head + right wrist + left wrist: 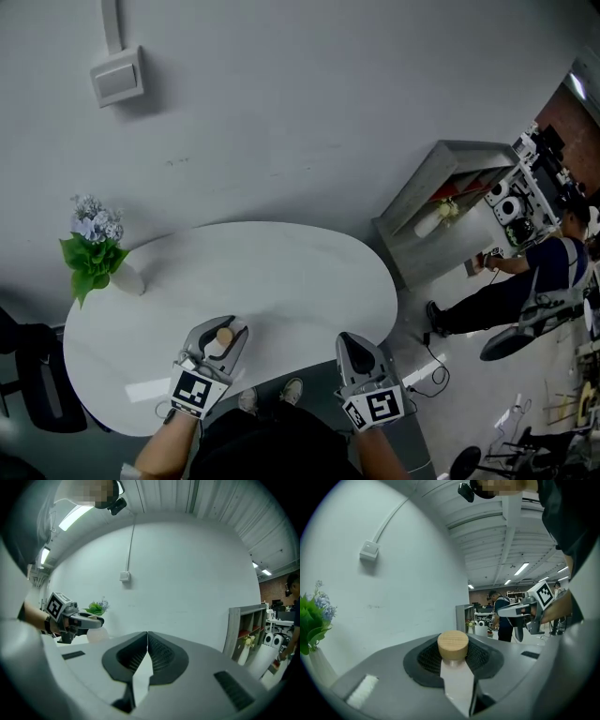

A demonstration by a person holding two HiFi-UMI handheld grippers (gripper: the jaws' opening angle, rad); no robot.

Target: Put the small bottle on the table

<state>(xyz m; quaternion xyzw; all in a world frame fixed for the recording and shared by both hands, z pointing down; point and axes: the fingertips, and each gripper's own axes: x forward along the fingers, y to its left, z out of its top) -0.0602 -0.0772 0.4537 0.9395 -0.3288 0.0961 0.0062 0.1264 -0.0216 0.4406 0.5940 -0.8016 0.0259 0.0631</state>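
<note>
The left gripper (pixel 221 330), clamped on the small bottle (pixel 454 665) above the counter's (pixel 281 272) near edge, should probably lower it until its base sits flat before letting go, while the right gripper (pixel 359 345), jaws together and empty, waits off that edge.

I can make out only the round wooden cap (pixel 453 644) and a pale strip of the small white bottle (pixel 457 681). The grey jaws of the left gripper (pixel 453 656) hide its sides and base. In the head view the black chair (pixel 36 375) runs off the left edge, and the items in the grey open shelf (pixel 441 202) are too small to tell.
</note>
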